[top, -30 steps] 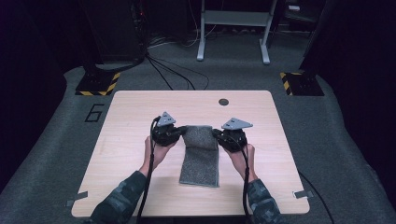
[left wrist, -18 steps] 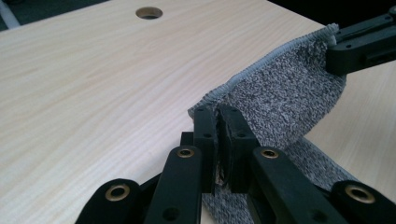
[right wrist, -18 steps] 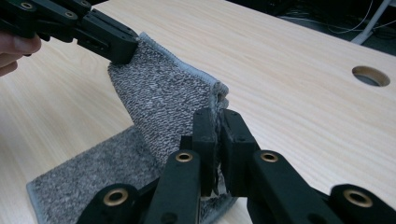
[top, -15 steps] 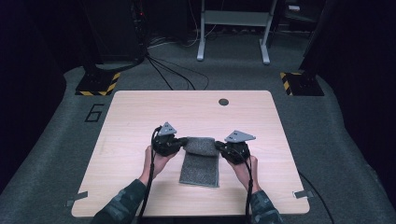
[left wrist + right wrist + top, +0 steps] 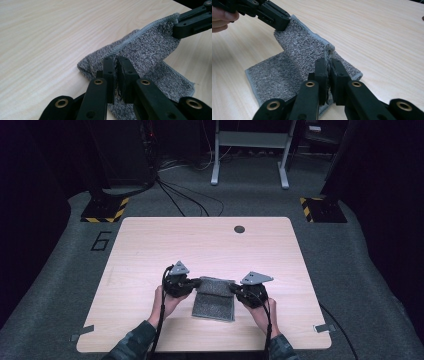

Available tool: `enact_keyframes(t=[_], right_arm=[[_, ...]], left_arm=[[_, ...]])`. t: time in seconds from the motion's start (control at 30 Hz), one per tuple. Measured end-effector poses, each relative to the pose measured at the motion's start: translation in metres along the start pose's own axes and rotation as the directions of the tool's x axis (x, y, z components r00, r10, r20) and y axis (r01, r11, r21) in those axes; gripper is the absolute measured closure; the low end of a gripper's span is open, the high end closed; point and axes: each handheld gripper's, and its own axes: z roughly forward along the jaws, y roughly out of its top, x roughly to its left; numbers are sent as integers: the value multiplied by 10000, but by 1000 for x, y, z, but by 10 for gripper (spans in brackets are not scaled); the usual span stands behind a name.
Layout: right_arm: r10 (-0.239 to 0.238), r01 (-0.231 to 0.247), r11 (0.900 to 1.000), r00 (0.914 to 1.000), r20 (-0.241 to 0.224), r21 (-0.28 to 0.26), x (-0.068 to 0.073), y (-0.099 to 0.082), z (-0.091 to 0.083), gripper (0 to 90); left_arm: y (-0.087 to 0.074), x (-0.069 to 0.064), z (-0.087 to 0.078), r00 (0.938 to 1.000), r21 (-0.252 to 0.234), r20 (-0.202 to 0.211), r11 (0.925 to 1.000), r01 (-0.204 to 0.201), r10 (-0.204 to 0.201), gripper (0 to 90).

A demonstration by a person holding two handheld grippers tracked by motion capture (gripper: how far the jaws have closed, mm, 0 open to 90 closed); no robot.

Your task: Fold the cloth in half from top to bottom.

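1. Near the front edge of the worktop [image 5: 150, 245], between the person's two hands, lies a grey towel [image 5: 214, 305], partly folded over on itself.
2. Its near part rests flat on the wood; its far edge is lifted and doubled back toward the person, so the cloth sags in a soft hump between the two holds.
3. Left gripper [image 5: 186, 285]: its jaws are pinched almost together on the left corner of the lifted hem, with a sliver of cloth between the pads.
4. Right gripper [image 5: 239, 291]: likewise nearly closed, clamped on the right corner of the same hem.
5. Handling, as I judge it: the towel is light, limp and nubbly, so it should not slip from the pads, but it holds no shape and will droop wherever unsupported.
6. Best hold is the stitched hem at the corners, both kept level so the fold lands square.
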Motion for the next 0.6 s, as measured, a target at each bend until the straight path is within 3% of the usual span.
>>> enact_keyframes(t=[0.27, 0.4, 0.47, 0.6], right_arm=[[177, -168, 9991, 9995, -251, 377, 6, -12, -3, 826], [348, -327, 9987, 9979, -540, 397, 8, -17, -11, 745], [524, -508, 9984, 9959, -744, 243, 7, -21, -19, 678], [775, -787, 9969, 9926, -931, -93, 3, -24, -32, 633]], left_arm=[[-13, -1, 0, 9993, 274, 274, 9993, 240, -247, 780], [-18, -1, -7, 9975, 448, 550, 9981, 411, -436, 683], [-19, -1, -14, 9972, 469, 527, 9976, 503, -528, 590], [-18, 3, -29, 9966, 237, 328, 9969, 746, -753, 476]])
